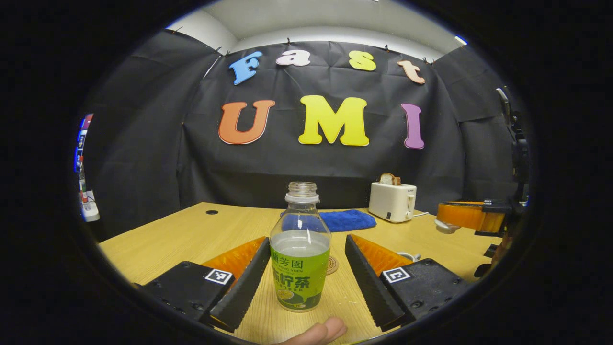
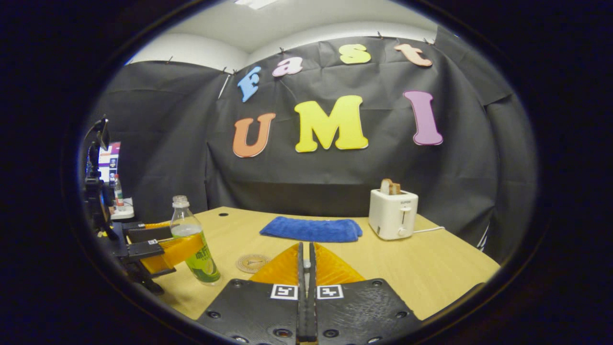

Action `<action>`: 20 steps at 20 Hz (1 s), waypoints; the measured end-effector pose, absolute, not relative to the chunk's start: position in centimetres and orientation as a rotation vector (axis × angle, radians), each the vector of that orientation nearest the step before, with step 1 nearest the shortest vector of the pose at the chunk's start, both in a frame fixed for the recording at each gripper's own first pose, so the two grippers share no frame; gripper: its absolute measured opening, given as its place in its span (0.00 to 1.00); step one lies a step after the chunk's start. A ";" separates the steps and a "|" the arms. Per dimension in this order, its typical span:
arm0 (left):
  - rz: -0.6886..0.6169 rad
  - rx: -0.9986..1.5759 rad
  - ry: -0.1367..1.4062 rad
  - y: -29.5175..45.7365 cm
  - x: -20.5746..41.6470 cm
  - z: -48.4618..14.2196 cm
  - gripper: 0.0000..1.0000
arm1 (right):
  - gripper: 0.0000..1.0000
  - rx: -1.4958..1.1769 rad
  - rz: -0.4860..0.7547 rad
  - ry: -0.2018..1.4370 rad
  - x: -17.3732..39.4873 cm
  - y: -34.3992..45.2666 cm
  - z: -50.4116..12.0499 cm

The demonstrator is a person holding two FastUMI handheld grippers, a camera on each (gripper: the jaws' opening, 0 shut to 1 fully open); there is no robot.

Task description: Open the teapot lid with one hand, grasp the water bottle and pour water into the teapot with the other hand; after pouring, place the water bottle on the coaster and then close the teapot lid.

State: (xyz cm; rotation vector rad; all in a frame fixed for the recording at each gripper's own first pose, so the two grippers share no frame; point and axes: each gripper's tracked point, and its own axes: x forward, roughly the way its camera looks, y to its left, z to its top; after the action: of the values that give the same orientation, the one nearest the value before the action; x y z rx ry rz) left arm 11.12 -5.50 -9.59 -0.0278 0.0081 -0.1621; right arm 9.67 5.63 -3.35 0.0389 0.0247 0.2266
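Pale wood makes up the table [image 1: 191, 235], which stands in front of a black cloth wall. In the left gripper view, the left gripper [image 1: 301, 282] has its two fingers spread wide, one on each side of an upright bottle [image 1: 300, 249]. Neither finger touches it. The bottle is clear plastic with a green label, has no cap, and is partly filled with liquid. A fingertip [image 1: 323, 331] shows at the bottom edge. Just behind the bottle lies a round coaster [image 1: 332, 265], flat on the table. Farther back are a folded blue cloth [image 1: 347, 220] and a white toaster [image 1: 392, 201] with bread in its slot.

In the right gripper view, the right gripper [image 2: 306, 287] has its fingers pressed almost together, with a small pale thing in the narrow gap; I cannot tell what it is. At far right of the left gripper view, that gripper hangs above the table with a small white lid [image 1: 446, 226] at its tip. The right gripper view shows bottle [image 2: 194, 249], coaster [image 2: 252, 263], cloth [image 2: 311, 229] and toaster [image 2: 392, 213].
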 end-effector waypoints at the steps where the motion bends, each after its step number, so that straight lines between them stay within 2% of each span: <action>1: -0.149 -0.037 0.003 -5.2 11.6 -9.4 0.98 | 0.00 0.042 0.217 0.021 9.7 4.9 -3.3; 6: -0.142 -0.016 0.033 -5.6 12.9 -10.0 0.96 | 0.00 0.074 0.168 0.039 9.5 1.7 -4.4; 9: -0.138 0.005 0.026 -5.9 12.6 -9.8 0.80 | 0.00 0.070 0.144 0.057 9.0 0.2 -4.8; 16: -0.084 0.163 0.029 -5.4 10.9 -8.3 0.79 | 0.00 0.060 0.142 0.039 7.9 -1.2 -3.1; 20: -0.096 0.301 0.031 -6.7 10.1 -7.5 0.78 | 0.00 0.044 0.156 0.041 7.1 -1.0 -2.6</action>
State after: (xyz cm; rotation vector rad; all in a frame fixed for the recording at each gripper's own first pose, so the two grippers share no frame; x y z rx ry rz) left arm 10.12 -6.73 -7.48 0.3009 0.0314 -0.0960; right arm 7.09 -0.98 -2.56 0.0444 0.0413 0.1565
